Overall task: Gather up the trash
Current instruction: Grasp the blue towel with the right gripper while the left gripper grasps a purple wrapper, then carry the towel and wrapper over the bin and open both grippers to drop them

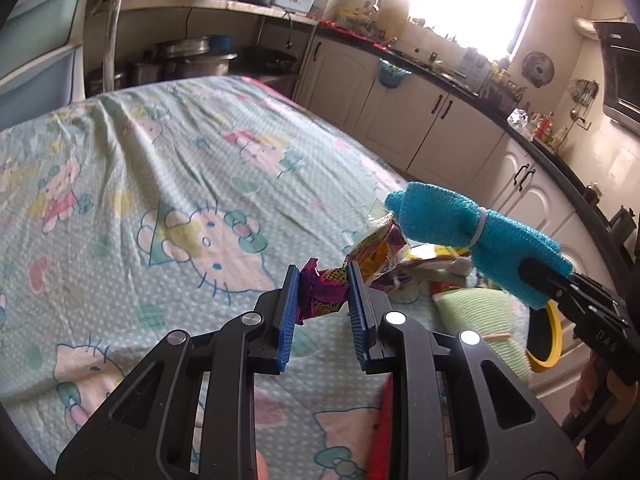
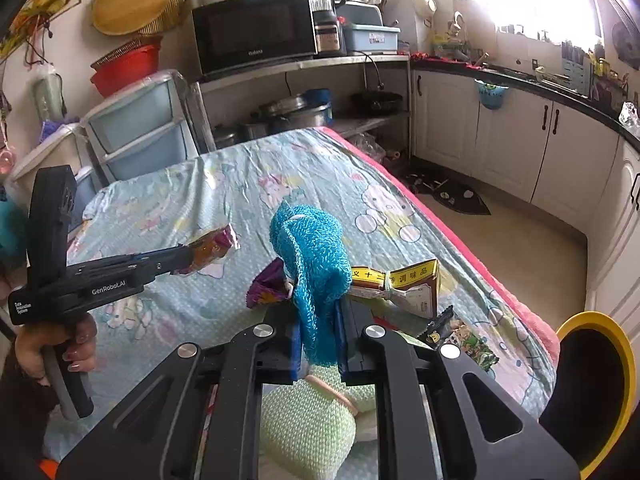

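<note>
**Two grippers loaded, bin next**

Left gripper pinches a crinkly purple snack wrapper above the cartoon-print bedsheet. Right gripper clamps a blue mesh cloth. Best bet: hold both grips firm, carry toward the yellow-rimmed black bin, skipping the wrappers lying loose.

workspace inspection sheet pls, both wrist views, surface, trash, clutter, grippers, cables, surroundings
surface: bed-like top under a wrinkled cartoon-print sheet.
job's things: purple snack wrapper between the left gripper's pads; more wrappers behind it; brown seasoning packet and a dark snack packet on the sheet; yellow-rimmed bin at the right edge.
clutter: green knit cloth at the near edge.
grippers: left gripper shut on the wrapper; right gripper shut on a blue mesh cloth.
cables: one hangs below the microwave shelf.
surroundings: kitchen cabinets, drawer unit, bright window.
</note>
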Tool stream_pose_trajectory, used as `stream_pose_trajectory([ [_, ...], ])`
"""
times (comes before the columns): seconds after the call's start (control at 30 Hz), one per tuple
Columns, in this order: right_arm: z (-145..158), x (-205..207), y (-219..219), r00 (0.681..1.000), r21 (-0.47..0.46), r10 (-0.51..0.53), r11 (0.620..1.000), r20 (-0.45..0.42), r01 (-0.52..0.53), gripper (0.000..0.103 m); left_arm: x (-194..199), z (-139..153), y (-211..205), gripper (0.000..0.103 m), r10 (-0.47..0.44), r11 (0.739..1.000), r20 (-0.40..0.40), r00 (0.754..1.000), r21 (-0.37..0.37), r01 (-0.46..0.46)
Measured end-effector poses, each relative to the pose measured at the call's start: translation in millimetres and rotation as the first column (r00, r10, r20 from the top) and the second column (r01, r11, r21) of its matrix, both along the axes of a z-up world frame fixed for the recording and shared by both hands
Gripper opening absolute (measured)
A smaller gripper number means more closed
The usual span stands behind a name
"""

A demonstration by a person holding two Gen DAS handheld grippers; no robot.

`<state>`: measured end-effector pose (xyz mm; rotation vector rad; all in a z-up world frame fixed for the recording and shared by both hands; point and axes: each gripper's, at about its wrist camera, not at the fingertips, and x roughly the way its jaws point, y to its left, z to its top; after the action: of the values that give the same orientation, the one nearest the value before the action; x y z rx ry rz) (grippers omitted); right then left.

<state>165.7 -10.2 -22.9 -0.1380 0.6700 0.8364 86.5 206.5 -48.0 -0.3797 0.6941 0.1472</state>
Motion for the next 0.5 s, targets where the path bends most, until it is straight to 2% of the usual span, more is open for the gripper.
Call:
stream_pose_trajectory([
  [0.5, 20, -22, -62, 0.996, 0.064, -0.090, 0.994, 0.023, 0.088, 0.013, 0, 38, -44, 0.018, -0.079, 0.996, 0.071, 0.994, 0.046, 0.075],
])
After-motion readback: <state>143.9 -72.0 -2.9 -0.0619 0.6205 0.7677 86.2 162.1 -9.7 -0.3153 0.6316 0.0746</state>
